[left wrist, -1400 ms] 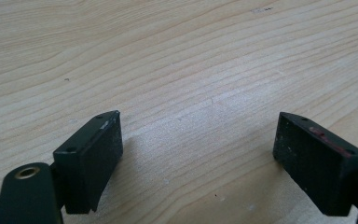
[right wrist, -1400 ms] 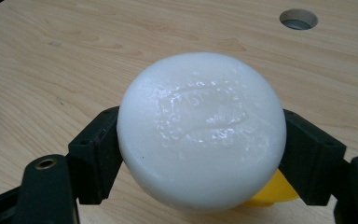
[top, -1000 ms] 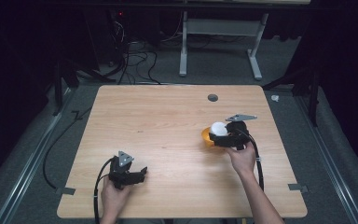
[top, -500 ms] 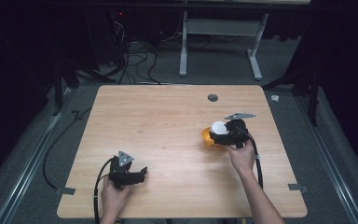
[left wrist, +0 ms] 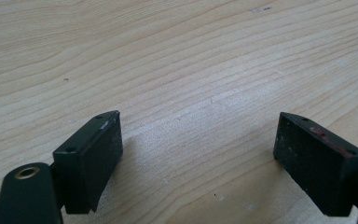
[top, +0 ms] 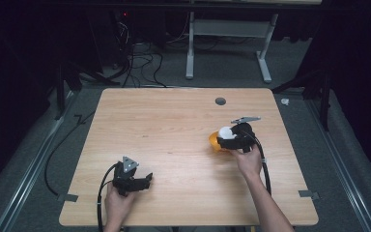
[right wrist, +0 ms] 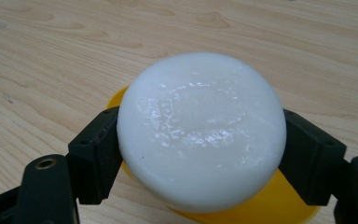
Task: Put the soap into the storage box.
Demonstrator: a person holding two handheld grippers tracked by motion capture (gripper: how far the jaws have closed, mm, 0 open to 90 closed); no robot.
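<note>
Clamping the white lid (right wrist: 200, 130) over the yellow cup (right wrist: 279, 207), right gripper (top: 227, 139) at table's (top: 174, 125) three o'clock | left gripper (top: 142, 181) parked open, seven o'clock | likely seating it.

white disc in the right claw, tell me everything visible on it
The white disc is a round, thick puck with a rounded edge, looking like glossy waxy plastic or foam, with shiny scuffed patches on its flat face. It is clamped at its two sides between the black pads of the right claw, held just above a yellow-orange rounded thing that peeks out below and behind it; whether they touch cannot be told. In the high view it sits at the table's right side.
</note>
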